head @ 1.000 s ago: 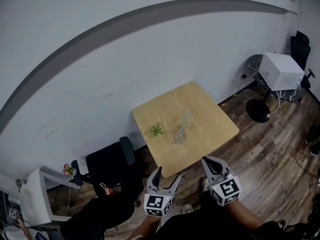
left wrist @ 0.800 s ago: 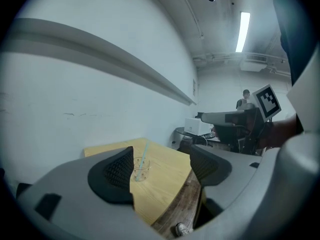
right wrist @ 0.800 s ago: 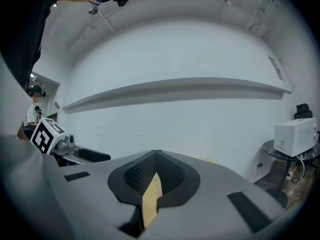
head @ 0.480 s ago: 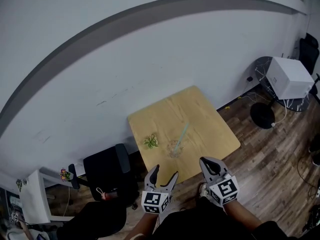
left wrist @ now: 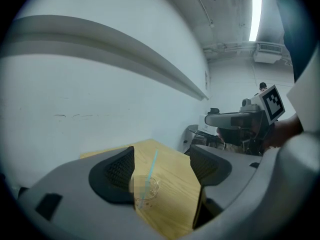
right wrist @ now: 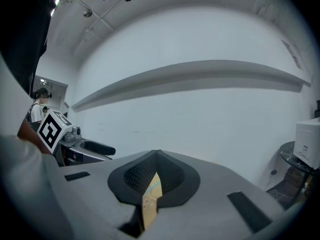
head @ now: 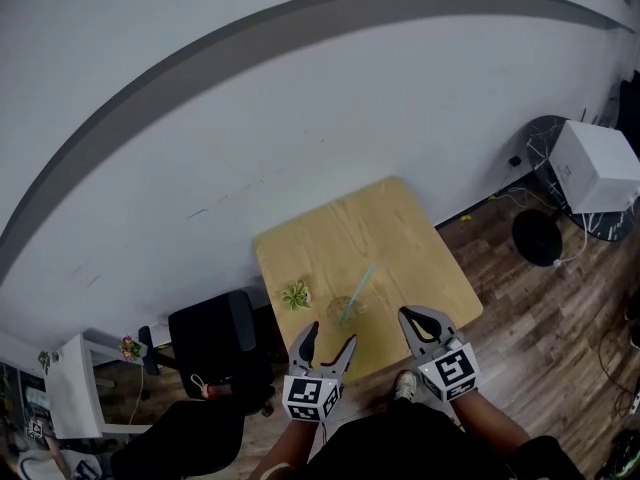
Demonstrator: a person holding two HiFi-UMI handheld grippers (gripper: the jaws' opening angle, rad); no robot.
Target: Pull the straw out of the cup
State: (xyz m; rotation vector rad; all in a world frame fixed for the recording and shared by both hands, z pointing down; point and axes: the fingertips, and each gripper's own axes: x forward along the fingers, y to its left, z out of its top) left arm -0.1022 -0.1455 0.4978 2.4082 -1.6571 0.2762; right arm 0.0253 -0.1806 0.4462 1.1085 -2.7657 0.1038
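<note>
A clear plastic cup [head: 344,310] stands near the front of a small square wooden table [head: 390,238], with a pale blue straw [head: 357,290] leaning out of it to the upper right. The left gripper view has the cup [left wrist: 146,188] and straw [left wrist: 149,170] just ahead, between its jaws. My left gripper [head: 322,342] hovers open at the table's front edge, just short of the cup and holding nothing. My right gripper [head: 420,320] is to the right of the cup, its jaws touching at the tips with nothing between them.
A small green plant [head: 296,295] sits on the table left of the cup. A black chair [head: 215,334] stands left of the table. A white box [head: 598,166] on a round stand and a fan base [head: 540,238] are at the far right on the wood floor.
The view has drawn closer to the table. Both grippers have come forward to its front edge, nearer the cup. Jaw states look unchanged.
</note>
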